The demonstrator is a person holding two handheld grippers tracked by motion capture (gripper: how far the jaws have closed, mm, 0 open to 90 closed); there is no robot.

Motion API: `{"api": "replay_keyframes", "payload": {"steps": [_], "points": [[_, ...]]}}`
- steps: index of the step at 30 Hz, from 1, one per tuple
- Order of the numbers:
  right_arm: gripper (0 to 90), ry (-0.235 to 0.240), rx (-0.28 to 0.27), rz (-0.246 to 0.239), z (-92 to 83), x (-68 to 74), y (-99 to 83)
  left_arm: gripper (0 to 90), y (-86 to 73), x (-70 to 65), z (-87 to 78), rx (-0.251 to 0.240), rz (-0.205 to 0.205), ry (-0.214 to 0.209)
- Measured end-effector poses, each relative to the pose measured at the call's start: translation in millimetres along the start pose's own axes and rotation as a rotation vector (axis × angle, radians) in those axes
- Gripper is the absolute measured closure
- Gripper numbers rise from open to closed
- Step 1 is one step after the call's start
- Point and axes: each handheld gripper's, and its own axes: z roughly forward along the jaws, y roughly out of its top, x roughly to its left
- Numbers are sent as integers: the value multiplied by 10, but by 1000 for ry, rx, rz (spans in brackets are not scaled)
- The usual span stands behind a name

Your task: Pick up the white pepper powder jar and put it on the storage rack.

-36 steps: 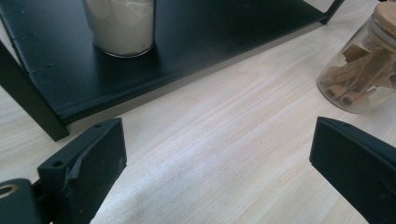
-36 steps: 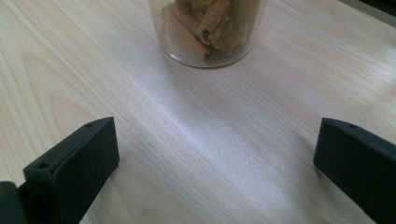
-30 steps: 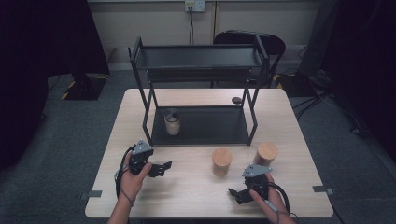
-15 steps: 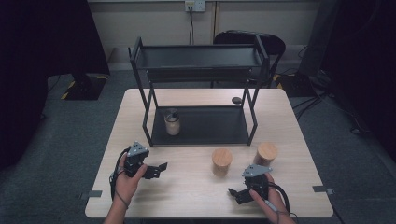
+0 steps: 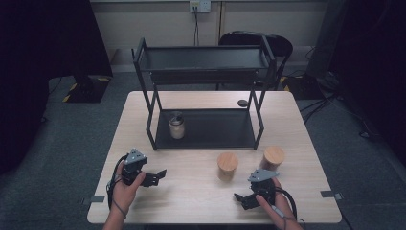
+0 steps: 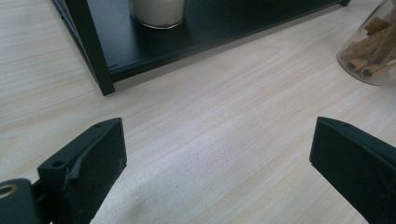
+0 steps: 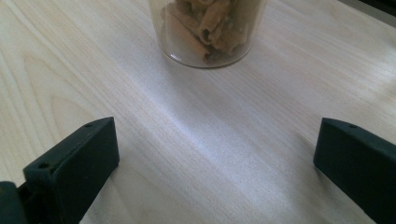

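Table [image 5: 191, 201] is carrying everything: light wood top, both hands sitting at its near edge. Black two-tier rack [image 5: 203, 62] is standing at the far half of the table, lower shelf resting just above the tabletop. Jar with pale contents [image 5: 176, 125] is sitting upright on the left part of that lower shelf, just inside the front left post; in the left gripper view its base [image 6: 156, 11] is showing at the top edge. Two wood-lidded jars are standing on the bare table in front of the rack's right half: pasta jar [image 5: 227, 166] nearer centre, second lidded jar [image 5: 273, 157] right of it, close but apart. Right gripper [image 5: 242, 197] is lying near the front right edge, jaws released and spread wide, nothing between them, facing the pasta jar [image 7: 208, 30] just ahead, not touching. Left gripper [image 5: 160, 175] is lying at front left, jaws also released, only bare wood between them, well apart from every jar
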Motion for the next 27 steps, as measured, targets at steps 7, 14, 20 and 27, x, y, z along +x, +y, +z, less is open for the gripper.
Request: {"api": "replay_keyframes", "payload": {"steps": [7,14,20,27], "points": [[0,0,0,0,0,0,0,35,-51,22,-13,15,6,10],[0,0,0,0,0,0,0,35,-125,45,-26,33,13,15],[0,0,0,0,0,0,0,35,-172,68,-27,39,5,21],[0,0,0,0,0,0,0,35,-241,87,-32,53,8,22]]}}
